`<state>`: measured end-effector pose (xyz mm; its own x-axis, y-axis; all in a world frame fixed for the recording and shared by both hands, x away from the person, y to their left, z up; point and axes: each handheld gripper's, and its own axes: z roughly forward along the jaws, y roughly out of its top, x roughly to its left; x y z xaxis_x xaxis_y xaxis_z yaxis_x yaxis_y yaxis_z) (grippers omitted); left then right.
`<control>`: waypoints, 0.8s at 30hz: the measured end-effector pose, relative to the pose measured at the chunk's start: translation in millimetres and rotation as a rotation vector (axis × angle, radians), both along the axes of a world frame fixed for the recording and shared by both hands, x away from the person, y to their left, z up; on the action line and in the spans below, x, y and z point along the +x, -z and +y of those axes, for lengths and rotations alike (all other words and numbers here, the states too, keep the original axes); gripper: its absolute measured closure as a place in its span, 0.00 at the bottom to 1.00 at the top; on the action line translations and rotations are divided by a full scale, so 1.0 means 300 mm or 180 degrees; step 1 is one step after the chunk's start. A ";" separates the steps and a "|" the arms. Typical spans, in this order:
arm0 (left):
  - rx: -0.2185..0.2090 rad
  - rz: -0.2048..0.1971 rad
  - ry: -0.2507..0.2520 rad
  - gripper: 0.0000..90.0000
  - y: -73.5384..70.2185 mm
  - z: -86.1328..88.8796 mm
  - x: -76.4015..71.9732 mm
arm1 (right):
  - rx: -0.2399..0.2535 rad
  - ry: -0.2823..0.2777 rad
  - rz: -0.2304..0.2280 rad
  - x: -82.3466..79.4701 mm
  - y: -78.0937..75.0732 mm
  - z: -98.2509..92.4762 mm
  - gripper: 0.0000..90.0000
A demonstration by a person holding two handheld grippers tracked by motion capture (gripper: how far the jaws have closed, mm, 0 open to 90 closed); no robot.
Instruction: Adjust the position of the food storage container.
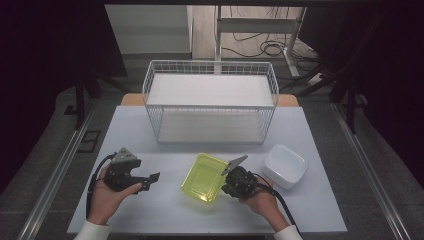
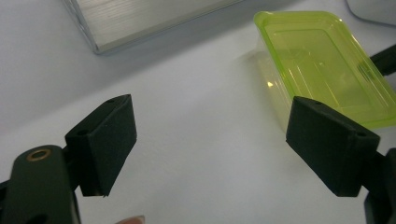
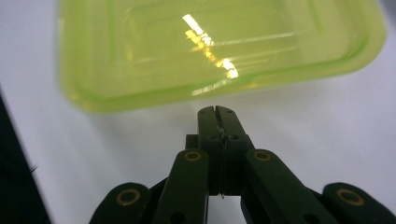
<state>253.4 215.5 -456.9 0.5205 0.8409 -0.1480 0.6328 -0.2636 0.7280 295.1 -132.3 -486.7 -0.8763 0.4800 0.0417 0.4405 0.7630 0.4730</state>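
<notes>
A clear yellow-green plastic container (image 1: 204,176) lies on the white table (image 1: 150,125) near the front middle. My right gripper (image 1: 226,189) sits just to its right, held by a hand, pointing at its rim. In the right gripper view the jaws are pressed together, shut (image 3: 215,111) on nothing, a short way from the container (image 3: 219,46). My left gripper (image 1: 152,180) rests at the front left in the other hand, aimed toward the container. Its pads (image 2: 105,144) stand wide apart, open, over bare table, with the container (image 2: 322,65) ahead on the right.
A white wire basket (image 1: 210,102) with two white shelves stands at the back middle of the table. A white rectangular bowl (image 1: 285,166) sits to the right of the right gripper. The table's front edge runs just below both hands.
</notes>
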 end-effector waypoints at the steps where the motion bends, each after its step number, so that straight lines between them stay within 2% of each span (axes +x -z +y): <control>1: -0.0004 -0.0005 -0.0004 0.18 -0.002 0.001 -0.001 | -0.0033 -0.0055 0.0001 -0.023 0.000 -0.007 0.99; 8: -0.0007 -0.0025 0.0001 0.18 -0.008 0.000 -0.004 | -0.0123 -0.0208 0.0000 -0.084 -0.003 -0.003 0.99; 11: 0.0002 -0.0018 0.0013 0.18 -0.005 -0.004 -0.003 | -0.0181 -0.0348 -0.0003 -0.105 0.003 0.032 0.99; 14: 0.0013 -0.0010 0.0019 0.18 -0.004 -0.005 -0.003 | -0.0216 -0.0400 -0.0008 -0.110 0.006 0.057 0.99; 15: 0.0009 -0.0007 0.0024 0.18 -0.003 -0.002 -0.002 | -0.0250 -0.0464 -0.0010 -0.113 0.011 0.083 0.99; 24: -0.0034 -0.0011 -0.0013 0.18 -0.004 0.009 0.000 | -0.0333 -0.0543 -0.0065 -0.122 0.004 0.189 0.99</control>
